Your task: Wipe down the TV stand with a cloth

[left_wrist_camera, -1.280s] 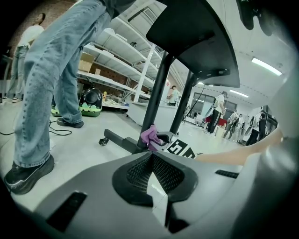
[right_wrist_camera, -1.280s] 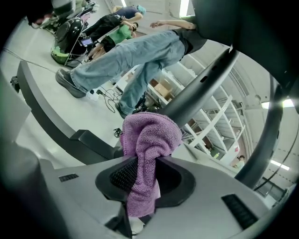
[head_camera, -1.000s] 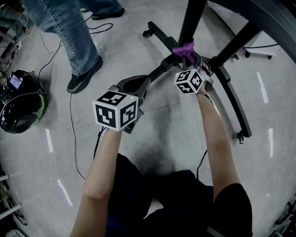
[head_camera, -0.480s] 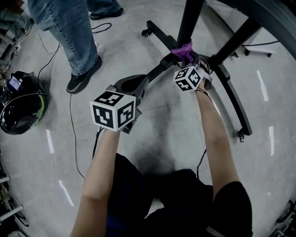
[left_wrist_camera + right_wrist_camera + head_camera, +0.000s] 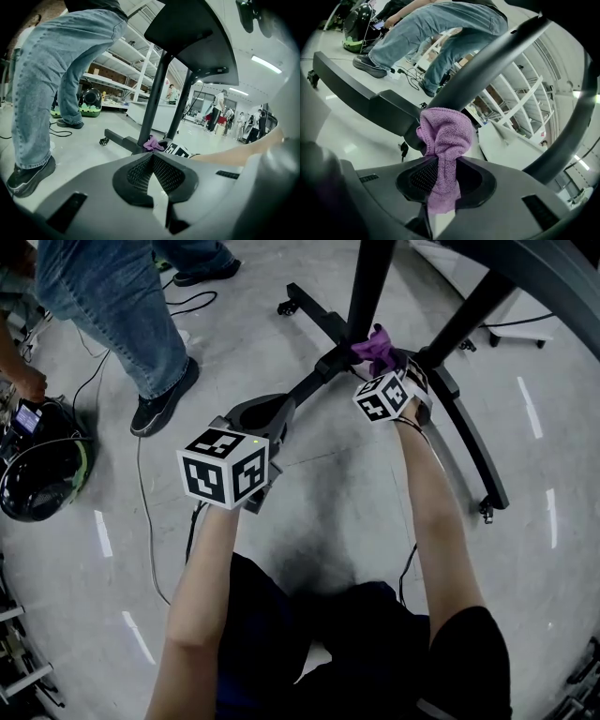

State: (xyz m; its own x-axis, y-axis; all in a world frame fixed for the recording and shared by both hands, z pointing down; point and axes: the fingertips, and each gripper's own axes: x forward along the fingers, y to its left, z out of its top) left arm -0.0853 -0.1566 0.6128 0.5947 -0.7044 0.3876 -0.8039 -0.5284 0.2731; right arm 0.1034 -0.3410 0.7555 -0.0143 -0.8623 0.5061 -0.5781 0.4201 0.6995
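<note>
The black TV stand [image 5: 473,442] has a wheeled base on the grey floor and two slanted posts [image 5: 367,282]. My right gripper [image 5: 386,367] is shut on a purple cloth [image 5: 375,345], which presses against the stand's base joint beside the left post. In the right gripper view the purple cloth [image 5: 443,140] bunches between the jaws, against the black base bar [image 5: 356,96]. My left gripper [image 5: 267,418] hovers over the floor to the left of the stand, jaws shut with nothing in them. In the left gripper view the cloth [image 5: 152,143] lies ahead at the post's foot.
A person in jeans [image 5: 112,306] stands at the upper left, one black shoe [image 5: 159,399] close to my left gripper. A black helmet [image 5: 37,474] lies at the far left. Cables [image 5: 145,512] trail across the floor. A caster [image 5: 485,514] ends the stand's right leg.
My right gripper and the cloth have shifted slightly up along the stand's joint. The left gripper drifted a little left and down. The standing person moved left.
</note>
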